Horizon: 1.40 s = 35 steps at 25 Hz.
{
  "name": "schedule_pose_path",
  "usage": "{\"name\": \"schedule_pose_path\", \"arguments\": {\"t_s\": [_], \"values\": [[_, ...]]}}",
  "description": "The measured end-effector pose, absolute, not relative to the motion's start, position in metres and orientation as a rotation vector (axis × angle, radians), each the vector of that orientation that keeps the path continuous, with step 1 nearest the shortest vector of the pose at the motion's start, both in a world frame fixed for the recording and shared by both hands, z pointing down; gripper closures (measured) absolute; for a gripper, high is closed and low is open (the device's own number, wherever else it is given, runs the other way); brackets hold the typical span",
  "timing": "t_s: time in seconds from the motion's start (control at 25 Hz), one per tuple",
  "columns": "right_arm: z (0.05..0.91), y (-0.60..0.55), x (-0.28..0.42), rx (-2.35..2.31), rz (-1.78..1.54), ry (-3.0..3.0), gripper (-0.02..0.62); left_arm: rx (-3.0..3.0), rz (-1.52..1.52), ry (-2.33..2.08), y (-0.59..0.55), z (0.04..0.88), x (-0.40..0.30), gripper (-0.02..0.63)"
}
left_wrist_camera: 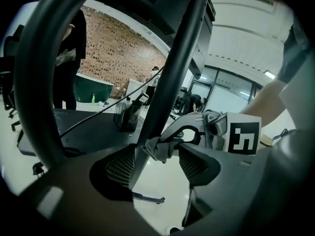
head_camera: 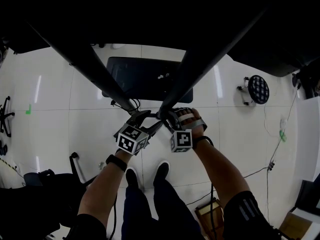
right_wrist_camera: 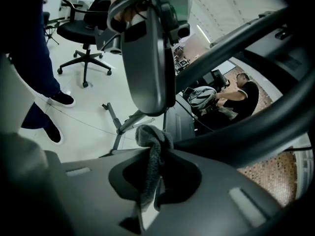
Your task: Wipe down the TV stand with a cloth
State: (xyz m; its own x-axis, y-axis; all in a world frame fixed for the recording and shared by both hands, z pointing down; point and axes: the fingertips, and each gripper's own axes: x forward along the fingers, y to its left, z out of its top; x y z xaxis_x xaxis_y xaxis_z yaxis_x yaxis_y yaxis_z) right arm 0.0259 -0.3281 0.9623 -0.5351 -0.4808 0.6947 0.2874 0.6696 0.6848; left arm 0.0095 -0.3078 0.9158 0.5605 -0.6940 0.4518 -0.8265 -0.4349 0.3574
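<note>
Two dark bars of the TV stand (head_camera: 95, 64) slant down and meet in a V just above my grippers; its flat black base (head_camera: 145, 76) lies on the white floor. My right gripper (head_camera: 166, 119) is shut on a small grey cloth (right_wrist_camera: 150, 166), which is pressed against the bar (right_wrist_camera: 236, 132). In the left gripper view the same cloth (left_wrist_camera: 158, 149) bunches against a bar (left_wrist_camera: 172, 82). My left gripper (left_wrist_camera: 157, 159) is open, its jaws straddling that bar, which lies against the left pad (left_wrist_camera: 120, 167). The left gripper (head_camera: 141, 119) almost touches the right one.
The person's black shoes (head_camera: 147, 174) stand just below the grippers. A round perforated device (head_camera: 258, 89) and cables (head_camera: 272, 149) lie on the floor at right, and a wooden box (head_camera: 210, 214) sits at bottom right. An office chair (right_wrist_camera: 83, 33) and seated people (right_wrist_camera: 241, 95) are nearby.
</note>
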Motion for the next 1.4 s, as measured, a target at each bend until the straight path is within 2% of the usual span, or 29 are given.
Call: {"name": "schedule_pose_path", "arguments": {"t_s": [0.32, 0.52, 0.72, 1.12, 1.4], "values": [[0.983, -0.329, 0.034, 0.15, -0.941, -1.866, 0.575, 2.225, 0.337, -1.218, -0.298, 0.931, 0.005, 0.302], [0.953, -0.315, 0.031, 0.331, -0.667, -2.074, 0.575, 2.237, 0.28, -1.231, -0.291, 0.901, -0.003, 0.302], [0.867, -0.27, 0.021, 0.473, -0.399, -2.335, 0.575, 2.296, 0.238, -1.221, -0.26, 0.842, -0.007, 0.302], [0.662, -0.194, 0.024, 0.713, -0.225, -2.651, 0.575, 2.489, 0.199, -1.201, -0.15, 0.696, -0.029, 0.302], [0.574, -0.116, 0.03, 0.821, -0.12, -2.719, 0.575, 2.577, 0.105, -1.195, -0.072, 0.61, -0.057, 0.302]]}}
